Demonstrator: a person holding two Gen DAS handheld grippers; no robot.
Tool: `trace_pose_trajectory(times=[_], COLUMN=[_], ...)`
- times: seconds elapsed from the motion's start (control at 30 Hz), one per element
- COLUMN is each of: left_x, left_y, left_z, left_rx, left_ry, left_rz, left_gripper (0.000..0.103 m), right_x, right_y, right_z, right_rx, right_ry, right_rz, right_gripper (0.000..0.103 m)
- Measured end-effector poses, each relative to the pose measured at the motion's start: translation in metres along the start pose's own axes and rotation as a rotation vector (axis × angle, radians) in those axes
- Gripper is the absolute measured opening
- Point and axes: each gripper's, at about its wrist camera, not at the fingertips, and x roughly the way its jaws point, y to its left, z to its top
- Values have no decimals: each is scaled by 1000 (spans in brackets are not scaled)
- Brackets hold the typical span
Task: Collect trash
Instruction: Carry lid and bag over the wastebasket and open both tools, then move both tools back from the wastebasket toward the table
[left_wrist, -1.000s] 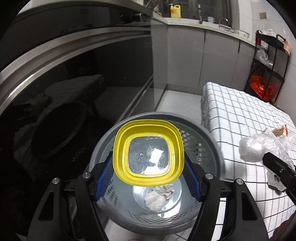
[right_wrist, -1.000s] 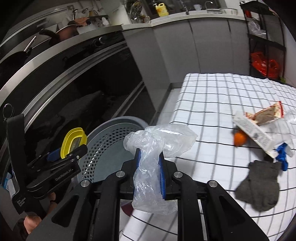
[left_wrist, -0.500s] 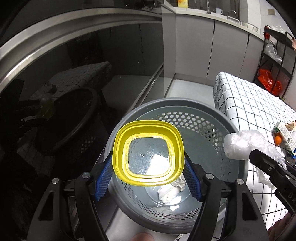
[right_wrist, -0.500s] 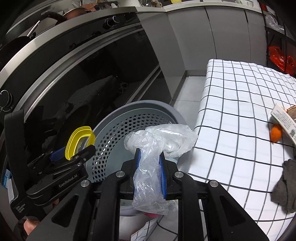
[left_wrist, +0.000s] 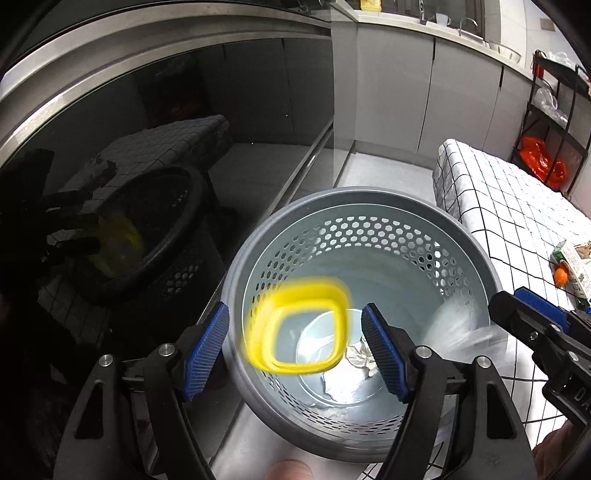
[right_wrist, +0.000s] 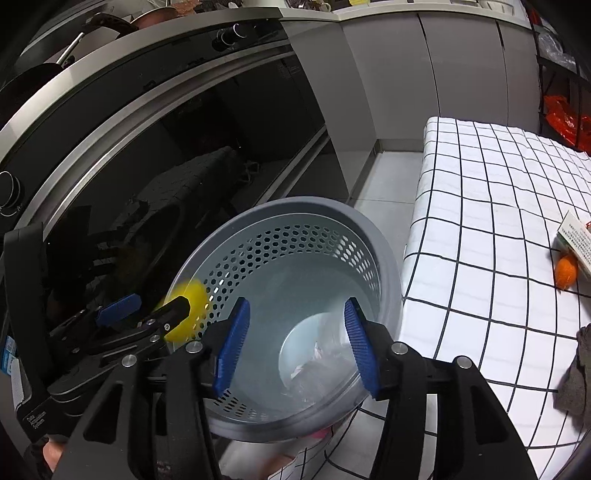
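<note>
We see the left gripper (left_wrist: 295, 343) with fingers spread wide above the perforated grey bin (left_wrist: 369, 206), a blurred yellow lid (left_wrist: 299, 328) between them, crumpled trash (left_wrist: 351, 373) below.

Count, both wrist views.

Grippers: 2. left gripper (left_wrist: 295, 347) and right gripper (right_wrist: 293, 343), each with two blue pads spread apart, nothing between them.

Bins: 1. grey perforated bin (left_wrist: 476, 243), standing on the floor against the left edge of the checked table (right_wrist: 491, 221).

Yellow lids: 1. yellow lid (left_wrist: 297, 328), motion-blurred, inside the bin's mouth.

Clear plastic bags: 1. plastic bag (left_wrist: 458, 332), blurred, at the bin's right rim.

Crumpled white scraps on the bin floor: at least 1, crumpled paper (left_wrist: 354, 369); exact number unclear.

On the table near its right edge: oranges 1, orange (right_wrist: 567, 271); printed cartons 1, carton (right_wrist: 576, 240); grey cloths 1, grey cloth (right_wrist: 576, 380).
</note>
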Motion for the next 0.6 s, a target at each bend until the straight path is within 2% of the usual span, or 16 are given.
trace_pose_trajectory(times=[0.6], left_x=[-10], left_y=[-6], left_z=[3], left_rx=[3], left_ry=[-25], left_rz=[-9], left_gripper=[75], right_x=[-10], right_y=[-8], right_z=[-5], right_rx=[14], right_ry=[-19], right_rz=[-7], right_gripper=[51])
